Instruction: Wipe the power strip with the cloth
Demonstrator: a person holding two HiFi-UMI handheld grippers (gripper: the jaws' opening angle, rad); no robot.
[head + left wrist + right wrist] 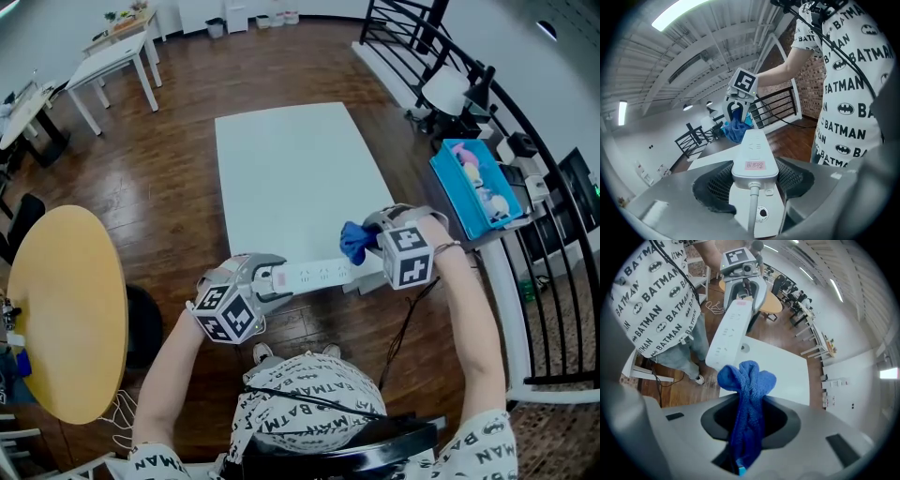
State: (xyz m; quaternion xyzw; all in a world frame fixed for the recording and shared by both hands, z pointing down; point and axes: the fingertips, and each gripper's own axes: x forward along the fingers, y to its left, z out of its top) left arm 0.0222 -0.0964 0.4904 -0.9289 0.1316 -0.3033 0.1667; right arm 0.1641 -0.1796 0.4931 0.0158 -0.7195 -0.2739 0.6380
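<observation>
Cloth (pixel 746 380), a blue terry wad, is sitting pinched between the narrow jaws of the right gripper (pixel 747 420). It is bunching out ahead of them and seems to be touching the far end of the white power strip (pixel 314 275). The left gripper (pixel 754 180) is clamping the strip's cord end with its jaws set wide around the body, holding it out ahead of itself over the near edge of the white desk (pixel 291 178). For a good wipe, the right gripper should be pressing the wad flat onto the socket face and drawing it toward the left gripper, which should be bracing against twist.
</observation>
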